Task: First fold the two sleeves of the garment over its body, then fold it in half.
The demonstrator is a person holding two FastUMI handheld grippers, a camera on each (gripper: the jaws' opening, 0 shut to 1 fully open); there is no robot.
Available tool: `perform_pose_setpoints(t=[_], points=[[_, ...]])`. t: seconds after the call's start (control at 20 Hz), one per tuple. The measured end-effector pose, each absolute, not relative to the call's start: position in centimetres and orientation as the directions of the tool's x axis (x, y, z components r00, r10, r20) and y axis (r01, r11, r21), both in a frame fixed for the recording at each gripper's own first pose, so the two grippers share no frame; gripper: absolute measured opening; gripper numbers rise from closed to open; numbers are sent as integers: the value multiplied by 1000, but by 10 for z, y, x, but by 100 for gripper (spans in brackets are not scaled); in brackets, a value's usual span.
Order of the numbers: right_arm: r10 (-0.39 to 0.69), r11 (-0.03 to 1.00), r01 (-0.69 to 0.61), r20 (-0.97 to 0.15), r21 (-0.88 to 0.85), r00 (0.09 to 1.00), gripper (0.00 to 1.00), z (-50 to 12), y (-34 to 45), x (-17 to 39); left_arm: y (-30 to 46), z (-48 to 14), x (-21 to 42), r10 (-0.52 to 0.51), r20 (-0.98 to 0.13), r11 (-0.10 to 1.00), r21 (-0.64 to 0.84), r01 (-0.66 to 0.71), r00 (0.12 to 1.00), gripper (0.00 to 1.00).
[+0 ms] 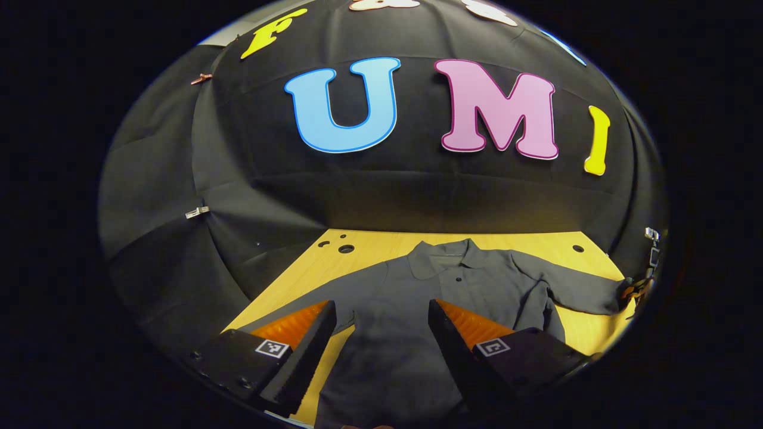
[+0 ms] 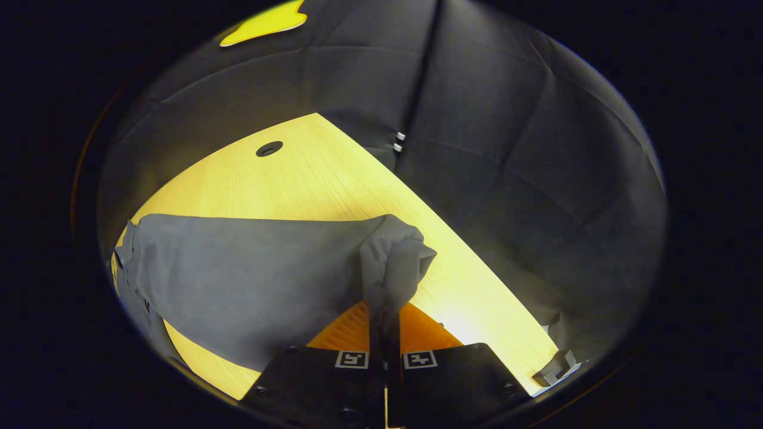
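Right gripper view: right gripper (image 2: 384, 325), fingers pressed together on the bunched cuff end of the sleeve (image 2: 393, 262); the cloth rises from between the fingers in a lifted fold. From the pinch, the sleeve runs leftward as a broad grey band to the garment (image 2: 238, 280), resting on the desk (image 2: 310, 179). Desk: pale wood, one round hole (image 2: 269, 148) at the far side, its right edge meeting the black cloth wall (image 2: 536, 179). Left gripper view: left gripper (image 1: 381, 322), fingers spread wide apart, holding nothing, poised above the near part of the garment (image 1: 411, 310). Garment: dark grey, long-sleeved, collar (image 1: 444, 253) at the far end, body lying flat and lengthwise on the desk (image 1: 357, 250). One sleeve (image 1: 572, 292) extends to the right edge of the desk, creased near the shoulder. Several small holes (image 1: 346, 248) in the desk at the far left; black cloth wall (image 1: 417, 196) behind.
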State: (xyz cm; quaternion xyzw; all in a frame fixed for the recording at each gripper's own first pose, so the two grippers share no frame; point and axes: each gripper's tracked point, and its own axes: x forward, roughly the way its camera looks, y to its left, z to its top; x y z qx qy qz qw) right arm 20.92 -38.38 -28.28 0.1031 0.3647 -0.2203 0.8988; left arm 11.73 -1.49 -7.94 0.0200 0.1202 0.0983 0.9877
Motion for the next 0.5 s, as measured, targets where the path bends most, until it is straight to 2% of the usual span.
perform_pose_setpoints(t=[0.15,0.5], points=[[-309,888,459,-697,32,647,7,-276,-375,208,-7,-85,115,202,-252,979,47,-196,947,98],[-286,946,321,-589,-47,755,6,-206,-324,229,19,-86,110,239,-249,971,34,-238,939,98]])
